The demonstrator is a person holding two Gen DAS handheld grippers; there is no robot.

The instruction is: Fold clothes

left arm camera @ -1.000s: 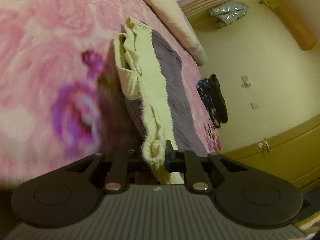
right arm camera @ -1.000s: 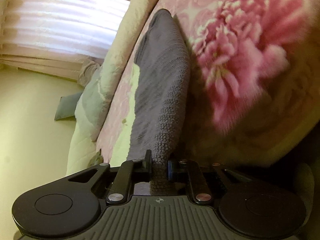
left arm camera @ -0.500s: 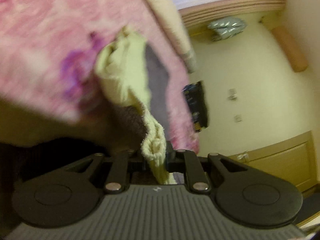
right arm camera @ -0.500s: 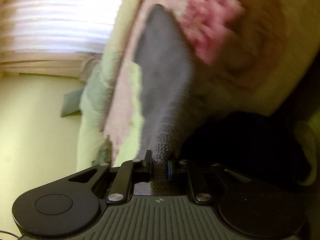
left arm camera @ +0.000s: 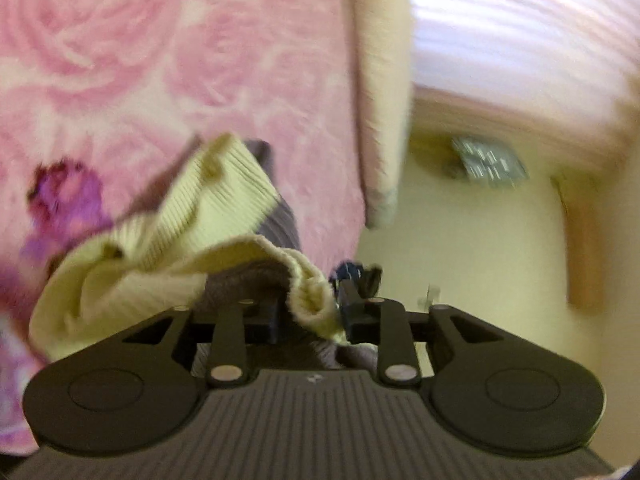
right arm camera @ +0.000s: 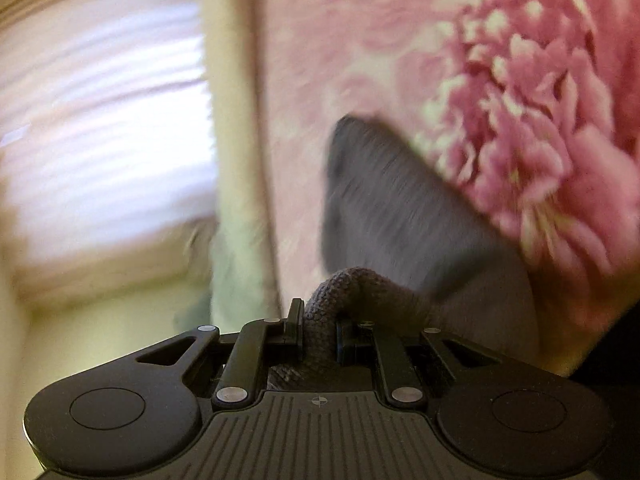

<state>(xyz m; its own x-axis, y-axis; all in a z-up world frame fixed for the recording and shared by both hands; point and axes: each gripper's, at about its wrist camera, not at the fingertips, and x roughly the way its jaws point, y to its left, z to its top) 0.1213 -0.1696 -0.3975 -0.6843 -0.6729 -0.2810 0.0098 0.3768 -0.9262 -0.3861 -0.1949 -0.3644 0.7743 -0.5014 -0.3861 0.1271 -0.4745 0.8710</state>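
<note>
The knit sweater point(left arm camera: 208, 240), ribbed pale yellow with grey-purple panels, sits bunched and rumpled on the pink floral blanket point(left arm camera: 160, 60), yellow hem curling up at the near end and a grey fold point(right arm camera: 384, 208) draped over the far side.

Light: I'm seeing soft daylight off the curtain point(left arm camera: 520, 28), upper right in my left view, upper left in my right view.
Blur: motion smear everywhere; blanket point(right arm camera: 500, 100) streaked.
Edges: fisheye bending, dark corners.
Sharpest: my gripper bodies, bottom.
</note>
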